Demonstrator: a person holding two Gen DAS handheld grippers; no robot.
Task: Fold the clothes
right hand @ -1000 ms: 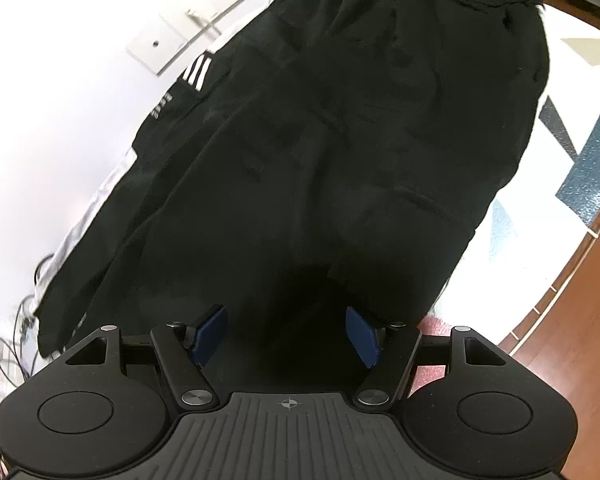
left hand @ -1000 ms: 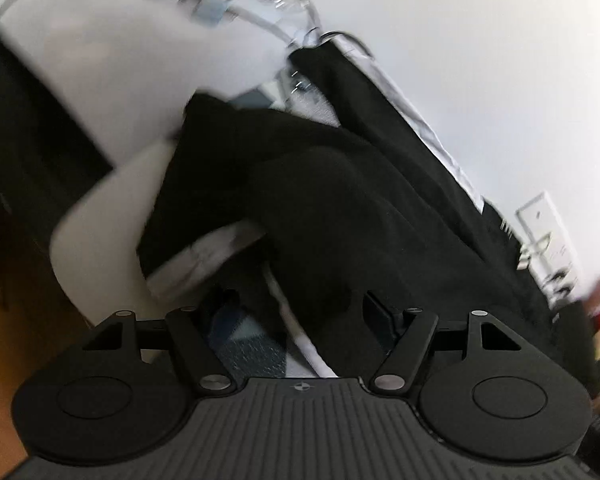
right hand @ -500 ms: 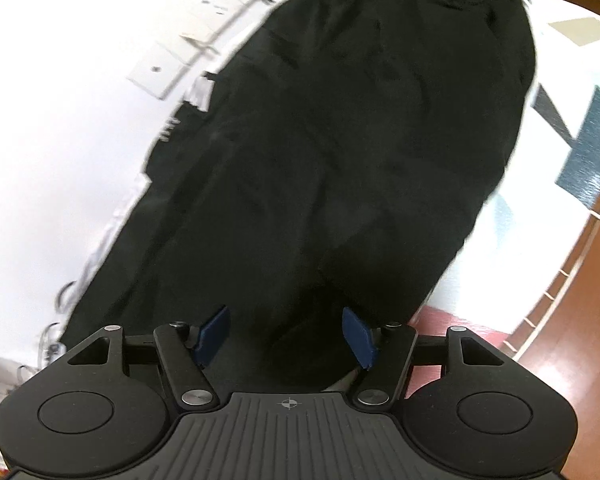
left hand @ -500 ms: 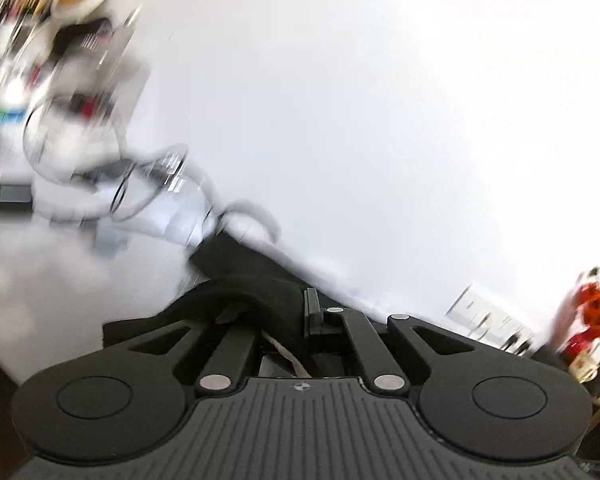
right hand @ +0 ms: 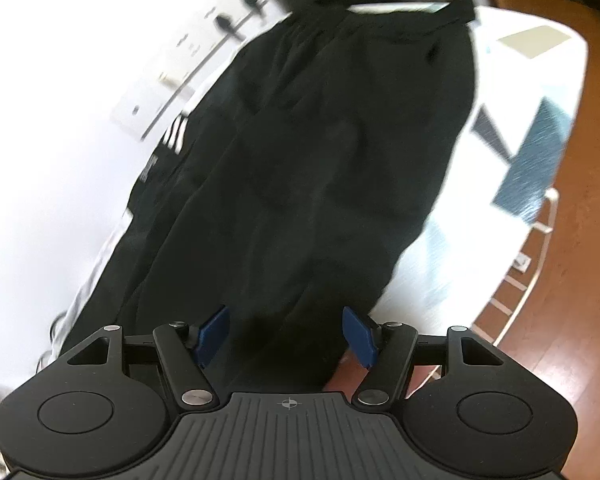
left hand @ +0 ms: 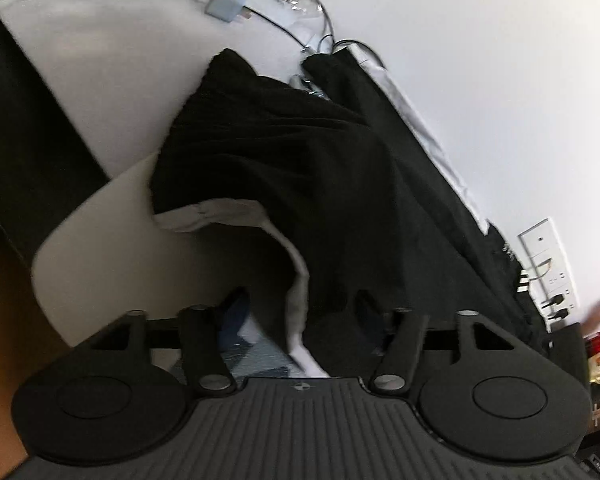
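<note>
Black trousers with white side stripes [left hand: 319,168] lie along the white table against the wall; one leg is folded back, showing its pale lining [left hand: 220,216]. My left gripper [left hand: 300,312] is open just above the near edge of the cloth, holding nothing. In the right wrist view the trousers [right hand: 319,160] stretch away to the waistband at the top. My right gripper [right hand: 286,332] is open, its blue pads [right hand: 212,332] on either side of the near end of the cloth without pinching it.
Cables and a small adapter [left hand: 224,6] lie at the table's far end. Wall sockets [left hand: 547,264] sit behind the trousers. A patterned cloth [right hand: 531,168] covers the table's right side, by its rim [right hand: 539,240] and wood floor [right hand: 559,320].
Half a second ago the left gripper was shut and swung up toward the wall; now it is open and low over the trousers again. The right gripper stayed open, shifting slightly forward.
</note>
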